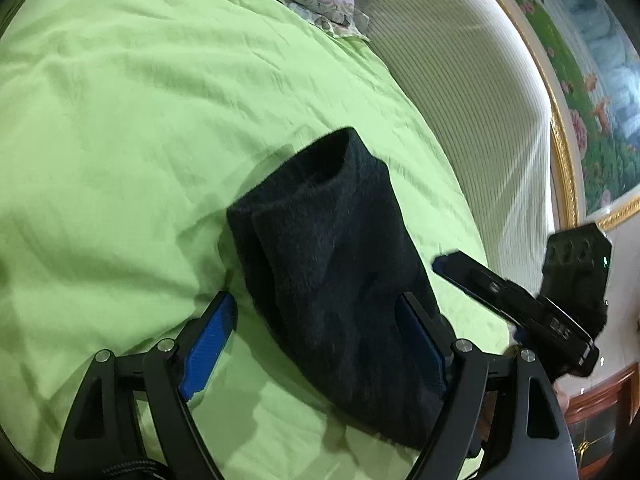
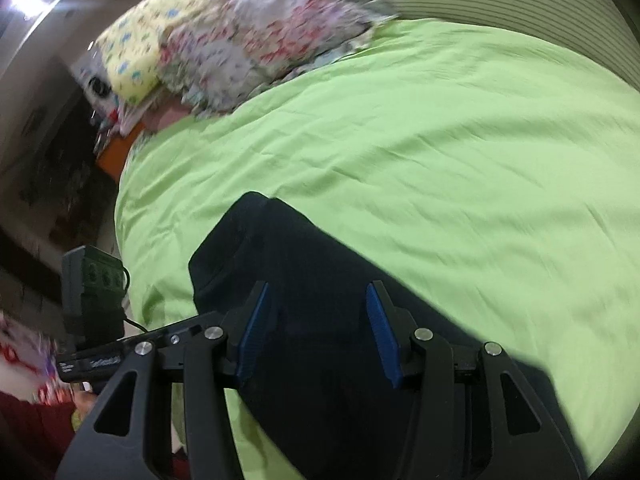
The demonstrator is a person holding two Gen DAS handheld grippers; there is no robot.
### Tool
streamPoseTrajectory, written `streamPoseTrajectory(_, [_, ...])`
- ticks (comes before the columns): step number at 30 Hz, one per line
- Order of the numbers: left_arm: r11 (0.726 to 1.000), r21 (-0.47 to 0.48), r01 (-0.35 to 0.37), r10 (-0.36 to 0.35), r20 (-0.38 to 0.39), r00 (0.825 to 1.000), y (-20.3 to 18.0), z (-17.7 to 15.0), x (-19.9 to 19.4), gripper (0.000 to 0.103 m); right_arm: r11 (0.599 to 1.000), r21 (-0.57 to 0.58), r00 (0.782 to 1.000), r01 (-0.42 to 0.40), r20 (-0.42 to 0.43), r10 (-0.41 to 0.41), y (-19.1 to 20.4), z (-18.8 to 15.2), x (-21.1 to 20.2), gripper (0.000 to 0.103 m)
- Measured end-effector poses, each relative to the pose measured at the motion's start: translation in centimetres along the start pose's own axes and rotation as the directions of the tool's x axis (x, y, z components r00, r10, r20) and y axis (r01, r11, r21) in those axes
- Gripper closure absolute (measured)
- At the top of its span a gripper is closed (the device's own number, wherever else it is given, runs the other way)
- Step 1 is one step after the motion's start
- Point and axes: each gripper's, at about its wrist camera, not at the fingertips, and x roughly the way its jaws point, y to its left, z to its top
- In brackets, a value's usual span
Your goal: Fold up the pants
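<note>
Pants [image 1: 332, 280] lie compactly folded near bed [image 1: 120, 120] edge; left tool [image 1: 320, 320] and right tool [image 2: 316, 324] both released. Likely near done.

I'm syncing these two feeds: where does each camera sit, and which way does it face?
Left wrist: on the left gripper, facing down over the pants on the bed; own open fingers and the right gripper show.
Right wrist: on the right gripper, facing the pants, pillows beyond; own open fingers show.
Shared: pants, bed.
</note>
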Motion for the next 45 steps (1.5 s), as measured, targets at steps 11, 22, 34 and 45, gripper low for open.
streamPoseTrajectory(11, [0.994, 0.082, -0.065, 0.062, 0.047, 0.997, -1.4, -0.4, 1.0, 0.021, 0.978, -0.189, 0.975, -0.084, -0.217, 0.042, 1.6, 4.3, 6.5, 0.055])
streamPoseTrajectory(22, [0.997, 0.039, -0.060, 0.056, 0.102, 0.993, 0.2, 0.0, 1.0, 0.073, 0.977, -0.135, 0.966, -0.163, -0.222, 0.130, 0.1, 4.5, 6.6, 0.079])
streamPoseTrajectory(34, [0.993, 0.113, 0.038, -0.053, 0.126, 0.991, -4.2, -0.7, -2.6, 0.082, 0.973, -0.088, 0.977, -0.212, -0.049, 0.208, 0.0, 3.0, -0.3, 0.082])
streamPoseTrajectory(45, [0.956, 0.270, 0.113, -0.147, 0.107, 0.983, -12.5, -4.5, -5.5, 0.082, 0.958, 0.002, 0.935, -0.287, 0.218, 0.279, -2.6, -2.5, -9.1, 0.082])
